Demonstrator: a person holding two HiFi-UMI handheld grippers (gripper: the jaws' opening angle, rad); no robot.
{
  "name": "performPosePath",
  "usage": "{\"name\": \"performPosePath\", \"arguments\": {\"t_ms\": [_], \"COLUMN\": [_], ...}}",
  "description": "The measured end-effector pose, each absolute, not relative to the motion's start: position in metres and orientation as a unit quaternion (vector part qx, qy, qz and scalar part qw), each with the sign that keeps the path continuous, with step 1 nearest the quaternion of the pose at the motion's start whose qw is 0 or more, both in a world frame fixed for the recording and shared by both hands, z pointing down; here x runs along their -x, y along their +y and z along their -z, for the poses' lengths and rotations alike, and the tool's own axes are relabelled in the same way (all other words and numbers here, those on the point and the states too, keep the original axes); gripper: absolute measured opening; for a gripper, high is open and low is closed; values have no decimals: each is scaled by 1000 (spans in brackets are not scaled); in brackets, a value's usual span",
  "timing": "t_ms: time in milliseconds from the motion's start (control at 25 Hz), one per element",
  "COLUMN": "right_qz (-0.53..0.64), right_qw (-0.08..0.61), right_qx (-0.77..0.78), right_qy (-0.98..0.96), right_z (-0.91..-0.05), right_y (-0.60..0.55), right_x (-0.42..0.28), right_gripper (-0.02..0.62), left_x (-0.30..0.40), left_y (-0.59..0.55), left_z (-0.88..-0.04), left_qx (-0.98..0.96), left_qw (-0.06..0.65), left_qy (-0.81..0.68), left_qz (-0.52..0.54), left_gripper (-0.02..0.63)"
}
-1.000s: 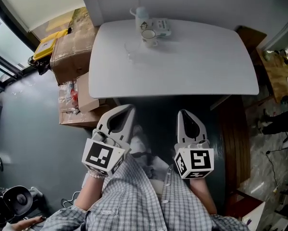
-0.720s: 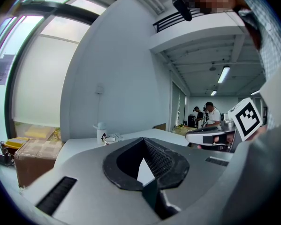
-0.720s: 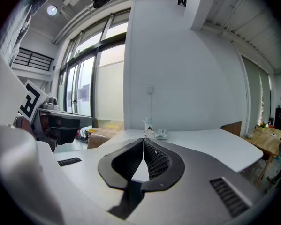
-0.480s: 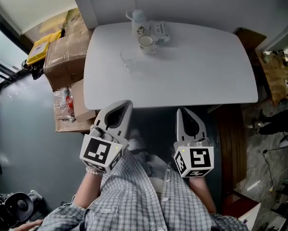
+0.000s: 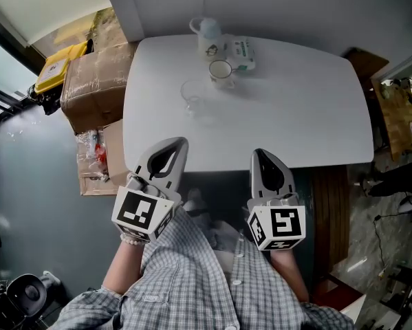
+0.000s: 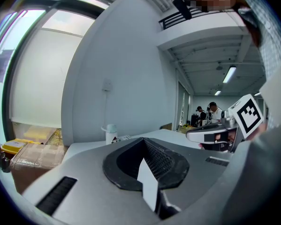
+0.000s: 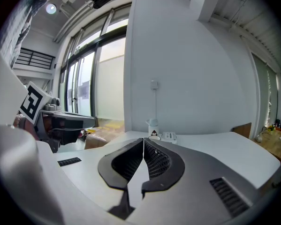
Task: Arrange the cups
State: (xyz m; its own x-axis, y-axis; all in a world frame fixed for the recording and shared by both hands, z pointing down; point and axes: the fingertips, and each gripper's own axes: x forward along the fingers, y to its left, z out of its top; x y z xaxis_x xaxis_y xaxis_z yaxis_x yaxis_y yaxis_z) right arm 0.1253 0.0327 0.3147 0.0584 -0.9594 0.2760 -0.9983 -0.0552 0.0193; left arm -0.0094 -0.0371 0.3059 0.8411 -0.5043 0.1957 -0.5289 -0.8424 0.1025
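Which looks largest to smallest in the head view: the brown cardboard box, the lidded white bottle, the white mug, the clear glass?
1. brown cardboard box, by far
2. lidded white bottle
3. white mug and clear glass: they look about alike, so I won't rank them.

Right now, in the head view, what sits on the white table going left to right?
Clear glass → lidded white bottle → white cup → flat packet.
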Motion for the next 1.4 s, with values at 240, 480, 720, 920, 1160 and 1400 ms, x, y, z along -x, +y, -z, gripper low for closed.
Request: {"name": "performPosePath", "arguments": {"t_ms": [240,480,720,920,1160,1400], "right_qz": [-90,-90,-90,-90,-106,-117], "right_qw": [114,123,148,152,154,171], "right_qx": [-715,-709,-684,-674,-657,-646], "right_qy": [-684,-689,-708,-717,-731,-734], "right_z": [-317,-323,-331,-332,-342,-357], "right_y": [-7,-32,-49,-64,-81,-98], "right_x": [-119,-111,-102,-106,-125,-147], "right_gripper": [22,21,21,22,22,23], "left_x": [17,29,38,42,34,29], "left_y": [-74,-96,-108,-119,-133,-148], "left_z": [-309,-319,-327,-332,-339,-354], "left_qx": [-956,-953,-948,-940,-930,-919], "left_qw": [76,81,88,100,111,115], "left_qy": [-272,-282,-294,-315,-339,-362], "left_qz": [-77,-81,-89,-86,-93,-107], "left_gripper": [8,8,8,8,8,8]}}
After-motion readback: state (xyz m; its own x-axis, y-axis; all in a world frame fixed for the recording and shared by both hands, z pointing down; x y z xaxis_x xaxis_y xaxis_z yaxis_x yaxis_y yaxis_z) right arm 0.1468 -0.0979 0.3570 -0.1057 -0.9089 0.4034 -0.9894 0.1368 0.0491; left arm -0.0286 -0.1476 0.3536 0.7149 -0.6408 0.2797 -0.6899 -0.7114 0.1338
